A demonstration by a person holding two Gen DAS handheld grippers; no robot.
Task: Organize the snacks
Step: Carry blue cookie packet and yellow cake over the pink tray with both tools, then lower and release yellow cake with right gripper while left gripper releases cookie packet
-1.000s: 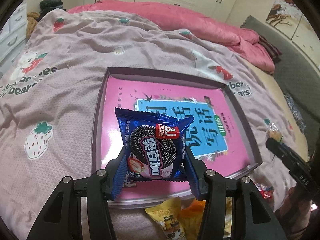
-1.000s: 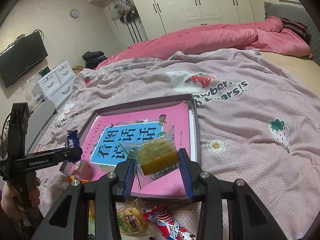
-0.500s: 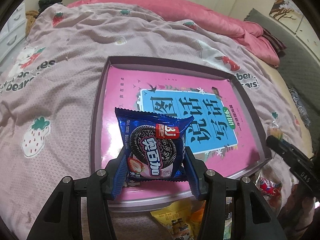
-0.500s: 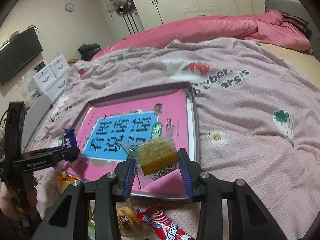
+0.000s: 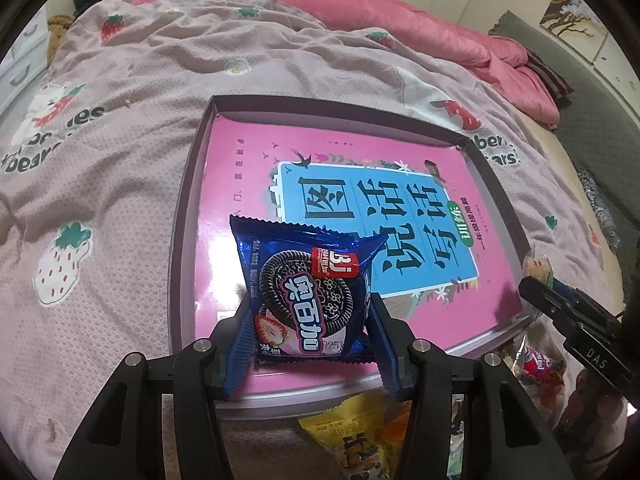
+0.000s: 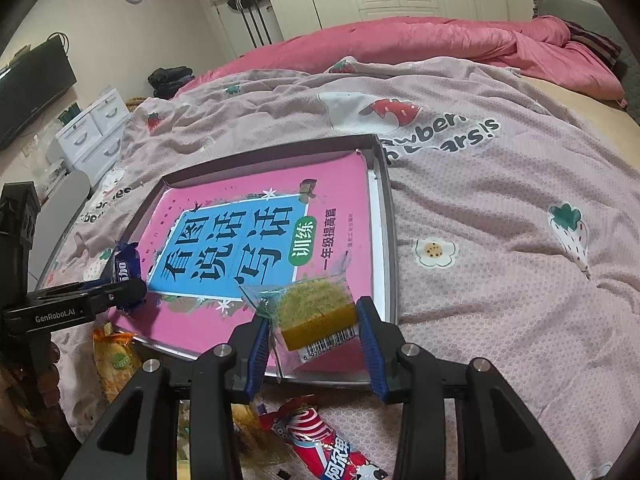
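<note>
My left gripper (image 5: 308, 320) is shut on a blue cookie packet (image 5: 304, 288) with a black sandwich cookie and a strawberry printed on it, held over the near edge of a shallow tray (image 5: 184, 240) lined with a pink book cover. My right gripper (image 6: 310, 326) is shut on a clear-wrapped yellow-green cake (image 6: 316, 312) above the tray's (image 6: 382, 240) near right corner. In the right wrist view the left gripper (image 6: 124, 290) and its blue cookie packet (image 6: 126, 266) show at the left. The right gripper's finger (image 5: 560, 304) appears at the right edge of the left wrist view.
Loose snacks lie on the bedspread before the tray: a yellow packet (image 5: 356, 436), a red-and-white packet (image 6: 320, 440), an orange packet (image 6: 114, 356). A pink duvet (image 6: 440, 40) is bunched at the far side. White drawers (image 6: 94, 128) and wardrobes stand beyond the bed.
Both grippers have eased forward and slightly down over the tray with their packets held. The tray fills more of each view.
</note>
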